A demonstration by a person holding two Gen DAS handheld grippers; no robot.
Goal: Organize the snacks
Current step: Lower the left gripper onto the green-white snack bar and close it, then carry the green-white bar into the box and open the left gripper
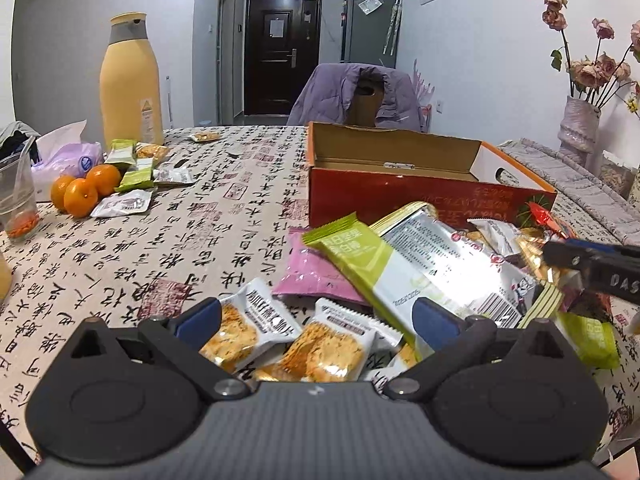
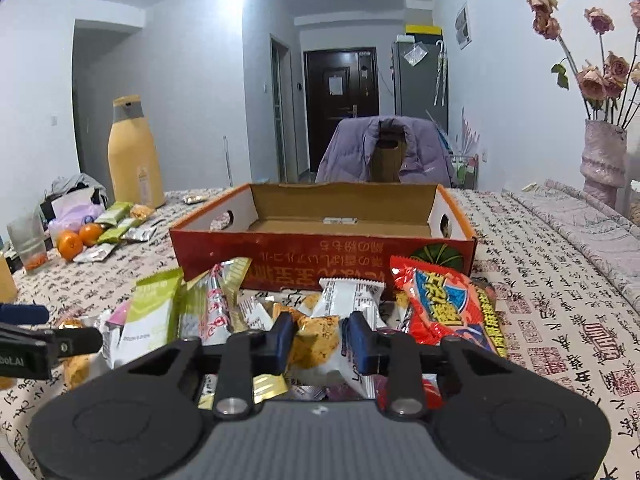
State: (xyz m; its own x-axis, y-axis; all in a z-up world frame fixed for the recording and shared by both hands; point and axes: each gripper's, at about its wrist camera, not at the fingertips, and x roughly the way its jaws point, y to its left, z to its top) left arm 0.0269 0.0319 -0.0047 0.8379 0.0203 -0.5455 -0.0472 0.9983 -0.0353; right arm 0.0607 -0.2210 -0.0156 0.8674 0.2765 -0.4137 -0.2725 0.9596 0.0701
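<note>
A heap of snack packets lies in front of an open red cardboard box (image 1: 400,196) (image 2: 320,252), which looks almost empty inside. My right gripper (image 2: 320,322) is shut on a white cracker packet (image 2: 344,296) at the middle of the heap, beside a red snack bag (image 2: 440,304). My left gripper (image 1: 316,312) stands open low over two white cracker packets (image 1: 248,328), touching nothing I can see. A green bar (image 1: 360,256), a silver packet (image 1: 452,256) and a pink packet (image 1: 308,276) lie just beyond it. The right gripper's fingers (image 1: 560,256) enter from the right edge.
At the far left stand a tall yellow bottle (image 1: 130,84), oranges (image 1: 80,196), a tissue pack (image 1: 68,156), a plastic cup (image 1: 16,204) and more small packets (image 1: 136,172). A vase of dried roses (image 1: 580,128) stands at the right. A chair with a purple jacket (image 1: 360,92) is behind the table.
</note>
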